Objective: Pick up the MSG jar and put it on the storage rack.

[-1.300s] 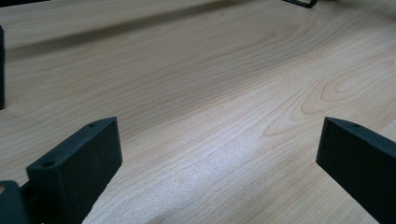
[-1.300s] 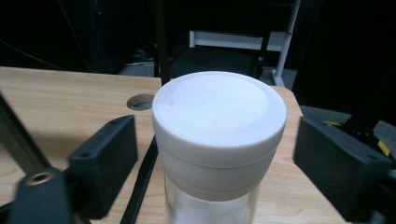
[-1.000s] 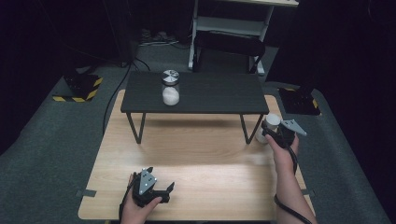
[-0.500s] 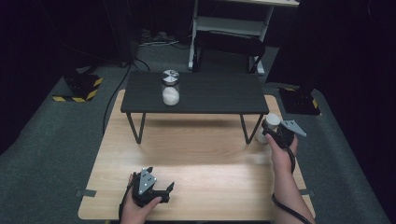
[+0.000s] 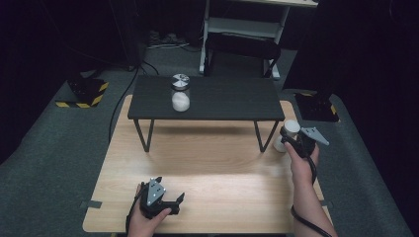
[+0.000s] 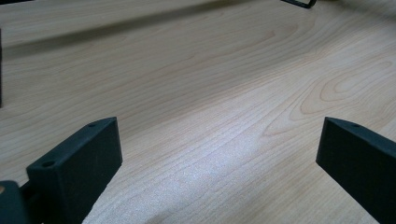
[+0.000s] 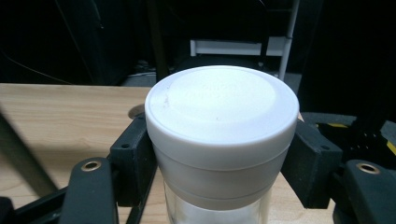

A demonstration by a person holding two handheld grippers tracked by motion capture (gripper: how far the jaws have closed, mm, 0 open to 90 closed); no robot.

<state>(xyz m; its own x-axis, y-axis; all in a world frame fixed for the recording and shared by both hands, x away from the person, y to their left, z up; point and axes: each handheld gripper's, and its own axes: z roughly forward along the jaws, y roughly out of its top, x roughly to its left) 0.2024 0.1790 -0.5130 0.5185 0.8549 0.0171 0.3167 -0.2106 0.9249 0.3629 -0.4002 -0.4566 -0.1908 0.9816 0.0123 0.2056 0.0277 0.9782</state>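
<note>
Tabletop edge: jar (image 7: 222,140) (white-lidded) between right hand-held gripper (image 5: 295,140).

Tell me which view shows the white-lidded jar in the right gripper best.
The right gripper view: the white-lidded jar sits close up, jaws pressing its sides. The high view shows it small at the wooden table's right edge, partly behind the right gripper.

Light wooden worktop (image 5: 212,163) across the lower middle of the frame. Low black bench (image 5: 207,98) on its far edge, above centre. On that bench, left of middle, glass jar (image 5: 180,94) with silver lid and white contents. Yellow-black striped block (image 5: 86,91) on the grey floor, upper left. White shelf frame (image 5: 247,29) at top centre.
</note>
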